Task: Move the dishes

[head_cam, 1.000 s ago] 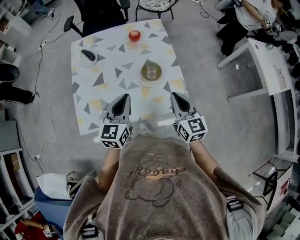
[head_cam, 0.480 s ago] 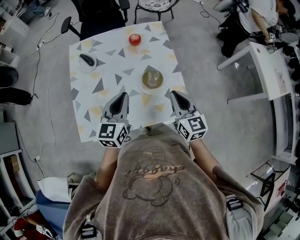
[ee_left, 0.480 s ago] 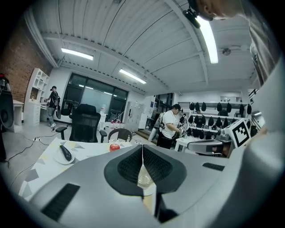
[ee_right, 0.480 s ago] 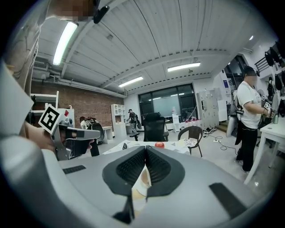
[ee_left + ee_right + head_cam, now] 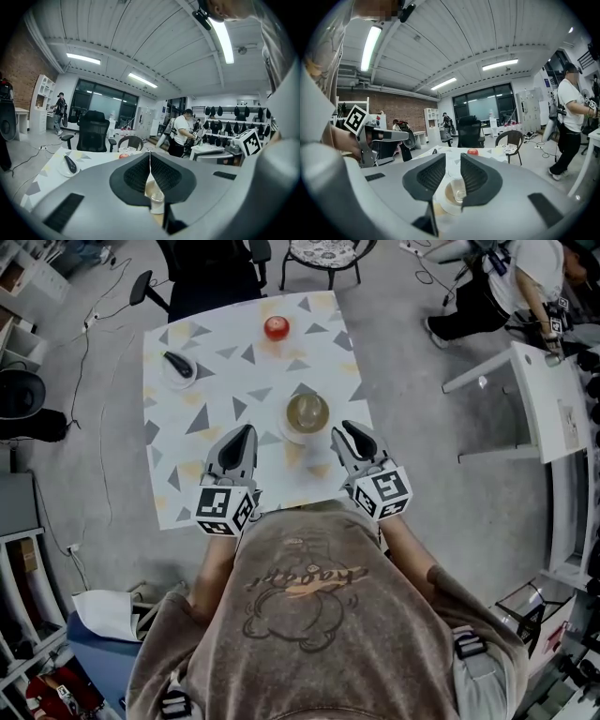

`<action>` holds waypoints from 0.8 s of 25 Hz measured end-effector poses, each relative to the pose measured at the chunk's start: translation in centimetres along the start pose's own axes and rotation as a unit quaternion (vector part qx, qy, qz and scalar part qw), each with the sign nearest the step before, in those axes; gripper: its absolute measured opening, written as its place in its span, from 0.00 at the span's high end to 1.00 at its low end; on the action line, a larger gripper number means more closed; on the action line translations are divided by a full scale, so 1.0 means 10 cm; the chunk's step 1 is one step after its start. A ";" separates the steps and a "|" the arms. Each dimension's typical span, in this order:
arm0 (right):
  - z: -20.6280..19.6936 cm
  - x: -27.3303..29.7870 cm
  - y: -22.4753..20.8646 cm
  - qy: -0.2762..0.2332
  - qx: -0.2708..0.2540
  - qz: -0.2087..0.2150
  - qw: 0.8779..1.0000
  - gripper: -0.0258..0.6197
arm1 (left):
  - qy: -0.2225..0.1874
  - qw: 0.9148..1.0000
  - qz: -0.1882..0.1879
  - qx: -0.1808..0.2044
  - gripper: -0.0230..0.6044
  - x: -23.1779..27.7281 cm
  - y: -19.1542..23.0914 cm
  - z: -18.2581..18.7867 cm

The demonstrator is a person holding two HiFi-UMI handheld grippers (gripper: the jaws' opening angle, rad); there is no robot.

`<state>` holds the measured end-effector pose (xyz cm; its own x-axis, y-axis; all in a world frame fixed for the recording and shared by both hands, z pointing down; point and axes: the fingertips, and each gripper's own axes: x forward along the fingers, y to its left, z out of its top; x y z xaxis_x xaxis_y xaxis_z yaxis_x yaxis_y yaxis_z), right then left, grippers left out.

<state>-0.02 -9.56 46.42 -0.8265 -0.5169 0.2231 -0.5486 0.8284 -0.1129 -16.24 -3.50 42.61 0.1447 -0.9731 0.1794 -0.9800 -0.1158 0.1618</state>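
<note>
Both grippers are pushing further in over the near edge of the table [image 5: 187,427] than a second ago. I am now holding the right gripper [image 5: 349,431] just beside the near-right rim of the saucer [image 5: 290,421]. Its jaws have just been opening and are standing at a narrow gap with nothing between them. The glass [image 5: 307,411] is showing through that gap, further off. I am keeping the left gripper [image 5: 244,435] closed and empty, near the saucer's left side but apart from it.

The saucer, with the glass standing upright on it, is sitting mid-table. An apple [image 5: 276,328] is lying at the far edge, and a small plate [image 5: 180,378] is resting at the far left.

I am judging the gap too narrow for the glass. If I keep advancing like this, a jaw tip could shove the saucer and tip the glass, and the closed left tool could not steady it.

I am struggling to tell whether the glass holds anything, or what the dark object [image 5: 176,361] on the small plate is. Each gripper view is cutting off the saucer's near rim behind its own jaws.
</note>
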 end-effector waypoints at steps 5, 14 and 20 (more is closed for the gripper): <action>-0.03 0.16 -0.02 0.009 0.001 0.032 0.999 0.68 | 0.003 1.000 0.010 -0.002 0.93 0.09 0.04 -0.02; -0.31 0.46 0.01 0.056 -0.034 0.089 0.994 0.37 | 0.008 1.000 0.026 -0.012 0.93 0.16 0.08 -0.06; -0.52 0.71 0.00 0.076 -0.049 0.109 0.990 0.35 | 0.009 0.999 0.045 -0.018 0.93 0.14 0.14 -0.07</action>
<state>-5.22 -12.13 53.05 -0.8914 -0.2902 0.3480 -0.3375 0.9377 -0.0825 -17.27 -4.89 43.81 0.0597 -0.9755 0.2115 -0.9836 -0.0214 0.1790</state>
